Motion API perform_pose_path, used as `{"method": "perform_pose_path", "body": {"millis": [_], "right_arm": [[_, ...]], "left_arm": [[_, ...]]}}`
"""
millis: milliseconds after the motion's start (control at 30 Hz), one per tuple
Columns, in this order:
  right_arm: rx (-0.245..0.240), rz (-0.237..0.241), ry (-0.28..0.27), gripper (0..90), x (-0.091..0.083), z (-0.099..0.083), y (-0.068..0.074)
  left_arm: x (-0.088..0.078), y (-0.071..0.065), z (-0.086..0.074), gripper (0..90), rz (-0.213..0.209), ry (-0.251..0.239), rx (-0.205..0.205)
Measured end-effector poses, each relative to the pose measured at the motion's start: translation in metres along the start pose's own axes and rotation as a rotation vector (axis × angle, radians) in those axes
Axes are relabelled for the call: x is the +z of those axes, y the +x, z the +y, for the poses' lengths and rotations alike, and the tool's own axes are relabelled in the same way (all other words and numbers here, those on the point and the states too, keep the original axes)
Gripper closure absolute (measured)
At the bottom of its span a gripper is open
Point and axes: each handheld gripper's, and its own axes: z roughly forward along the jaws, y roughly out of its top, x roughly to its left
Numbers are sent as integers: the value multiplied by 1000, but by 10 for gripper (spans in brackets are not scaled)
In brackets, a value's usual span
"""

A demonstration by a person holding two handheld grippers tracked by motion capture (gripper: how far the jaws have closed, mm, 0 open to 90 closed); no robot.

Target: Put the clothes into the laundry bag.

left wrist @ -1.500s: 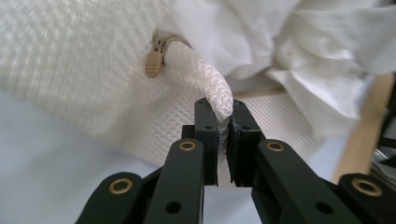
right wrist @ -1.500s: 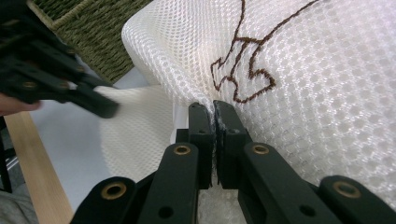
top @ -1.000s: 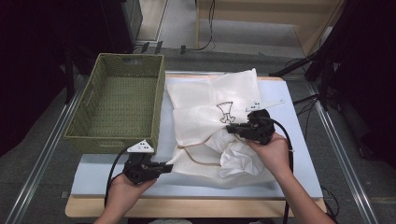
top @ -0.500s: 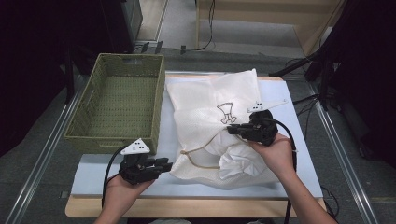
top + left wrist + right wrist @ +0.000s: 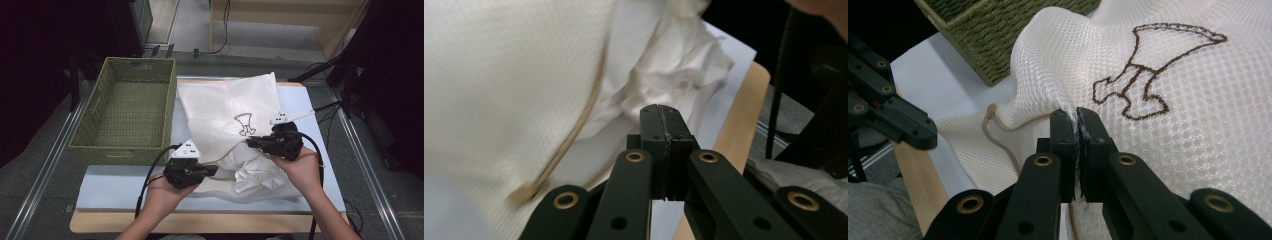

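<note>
With the white mesh bag [image 5: 235,125] lying across the middle of the table [image 5: 115,187] toward its near edge, the right gripper [image 5: 1077,116] pinches the bag's mouth hem while the left gripper [image 5: 663,111], its jaws having just been closing, stands fully shut on nothing near the drawstring [image 5: 574,135], so I judge the next move is reopening to grasp the opposite hem.

Two hand-held black grippers, each trailing a black cable

The left gripper [image 5: 212,170] and right gripper [image 5: 248,142] are each topped by a grey three-cornered plate. Flat black linkage bars are joined by brass-ringed pivots, with small screw holes beneath. Ridged black pads [image 5: 663,125] are seen. Forearms are bare; no sleeves are worn.
</note>
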Motion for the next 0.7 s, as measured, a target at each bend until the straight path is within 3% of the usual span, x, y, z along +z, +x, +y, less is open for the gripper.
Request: {"method": "perform_pose_path", "body": {"millis": [133,267,500,700], "right_arm": [[-1,5,8,875,3,-2,-1],[4,4,12,875,7,-3,-3],[6,0,8,875,7,-2,-3],[11,-8,5,875,4,-3,-4]], "left_arm": [[19,-8,10,900,-22,12,29],[40,-12,12,900,-25,33,26],[64,-28,19,900,-55,30,45],[87,-34,20,900,-52,28,49]]}}
